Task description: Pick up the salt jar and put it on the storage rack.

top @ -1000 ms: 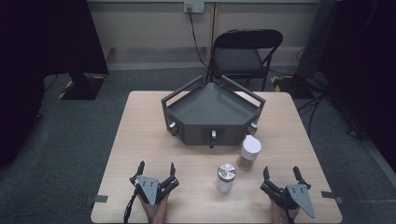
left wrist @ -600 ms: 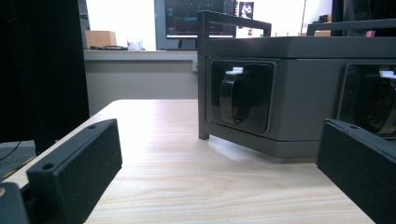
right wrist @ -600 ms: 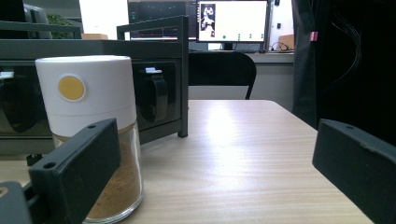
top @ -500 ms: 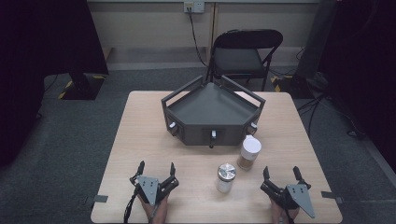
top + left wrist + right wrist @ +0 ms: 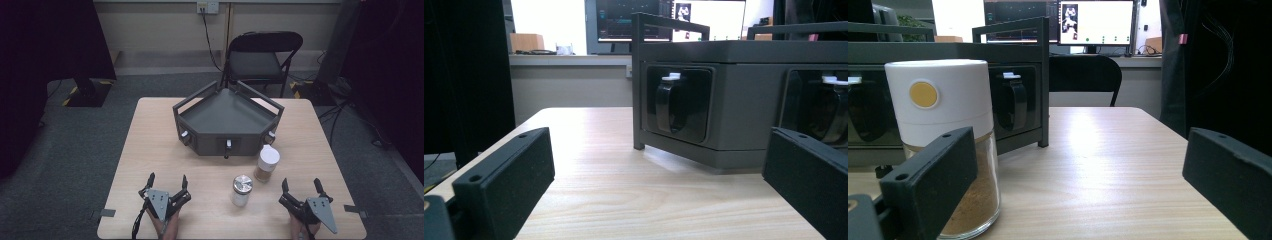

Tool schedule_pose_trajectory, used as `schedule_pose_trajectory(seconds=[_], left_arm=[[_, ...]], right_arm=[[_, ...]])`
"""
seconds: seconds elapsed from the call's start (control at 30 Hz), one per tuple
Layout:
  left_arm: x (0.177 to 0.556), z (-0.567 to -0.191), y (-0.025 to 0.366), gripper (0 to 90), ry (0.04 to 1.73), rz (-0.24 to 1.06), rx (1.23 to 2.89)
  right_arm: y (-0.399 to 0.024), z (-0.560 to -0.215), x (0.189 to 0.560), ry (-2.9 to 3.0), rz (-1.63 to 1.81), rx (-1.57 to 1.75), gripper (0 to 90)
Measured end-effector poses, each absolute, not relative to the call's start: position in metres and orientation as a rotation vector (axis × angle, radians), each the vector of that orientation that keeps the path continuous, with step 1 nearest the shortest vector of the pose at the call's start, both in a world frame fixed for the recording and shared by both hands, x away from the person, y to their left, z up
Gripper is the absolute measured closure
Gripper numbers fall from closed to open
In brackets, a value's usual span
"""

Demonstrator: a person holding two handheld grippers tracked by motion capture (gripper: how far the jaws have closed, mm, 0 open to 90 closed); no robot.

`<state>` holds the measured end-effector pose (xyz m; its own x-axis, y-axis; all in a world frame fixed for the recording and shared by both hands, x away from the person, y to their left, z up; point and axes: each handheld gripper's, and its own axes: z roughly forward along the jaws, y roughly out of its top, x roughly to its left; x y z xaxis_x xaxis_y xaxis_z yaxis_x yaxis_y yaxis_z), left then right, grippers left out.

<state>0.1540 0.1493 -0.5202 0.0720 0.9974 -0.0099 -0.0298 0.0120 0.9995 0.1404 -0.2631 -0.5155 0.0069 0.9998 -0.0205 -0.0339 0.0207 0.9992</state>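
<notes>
Your left gripper: fingers spread, empty, near-left on the wooden table | your right gripper: fingers spread, empty, near the white-lidded glass spice jar | steel-lidded glass shaker between them.

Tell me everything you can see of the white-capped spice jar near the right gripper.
The white-capped spice jar is a clear, glass-looking cylinder, holding tan powder in its lower part, under a tall white cap with a round yellow spot on its side. It stands upright on the wooden table, just in front of the dark rack, beside a metal-lidded shaker. The right gripper, jaws open, sits nearer the person; from above nothing touches the jar.
</notes>
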Motion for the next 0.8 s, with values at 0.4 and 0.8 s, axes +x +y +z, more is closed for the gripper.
schedule_pose_trajectory(seconds=[0.4,0.8], left_arm=[[0.15,-0.503,0.16,0.0,1.109,1.094,1.224],[0.141,-0.478,0.154,0.0,0.997,1.017,1.208]], right_arm=[[-0.263,-0.516,0.14,1.188,1.205,1.173,0.0],[-0.263,-0.516,0.14,1.188,1.205,1.172,0.0]])
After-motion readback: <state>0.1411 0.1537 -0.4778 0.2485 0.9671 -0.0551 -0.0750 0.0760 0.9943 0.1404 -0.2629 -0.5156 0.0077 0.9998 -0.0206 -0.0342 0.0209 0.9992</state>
